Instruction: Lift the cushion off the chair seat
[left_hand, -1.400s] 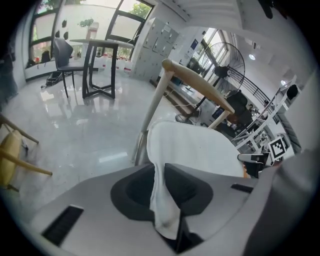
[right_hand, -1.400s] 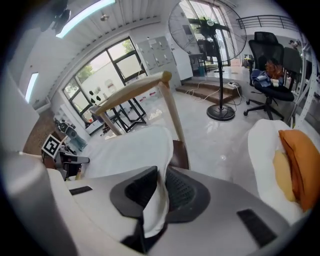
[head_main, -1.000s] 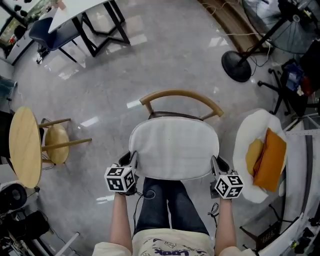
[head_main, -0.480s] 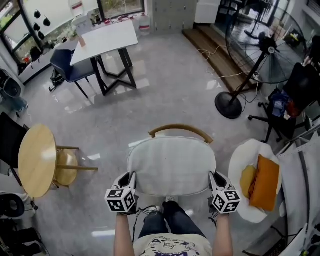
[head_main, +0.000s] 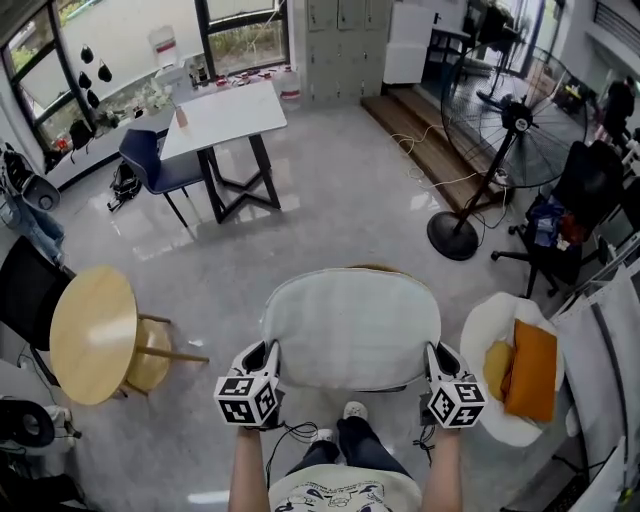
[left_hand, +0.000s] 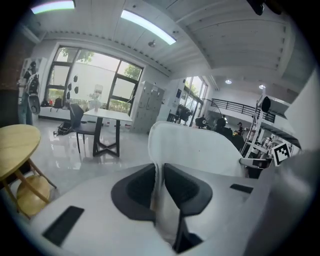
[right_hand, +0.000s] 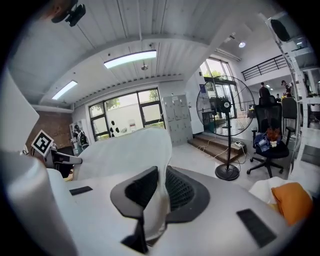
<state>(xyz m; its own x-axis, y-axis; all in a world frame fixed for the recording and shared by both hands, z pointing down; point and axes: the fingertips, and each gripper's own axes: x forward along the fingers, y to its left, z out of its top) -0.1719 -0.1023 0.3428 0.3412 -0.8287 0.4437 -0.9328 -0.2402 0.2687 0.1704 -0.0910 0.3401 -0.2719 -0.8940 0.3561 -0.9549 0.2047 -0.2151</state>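
The glossy grey floor (head_main: 340, 200) carries a round wooden table (head_main: 90, 335) left of the left gripper (head_main: 265, 352). A pedestal fan (head_main: 453, 236) stands ahead-right of the right gripper (head_main: 437, 352), and a white table (head_main: 225, 112) stands far ahead.

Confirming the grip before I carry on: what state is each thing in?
White padded seat cushion: held up flat by both side edges.
Left gripper: shut on its left edge.
Right gripper: shut on its right edge.
Black pedestal fan: upright.
Orange pillow: lying on white round seat.
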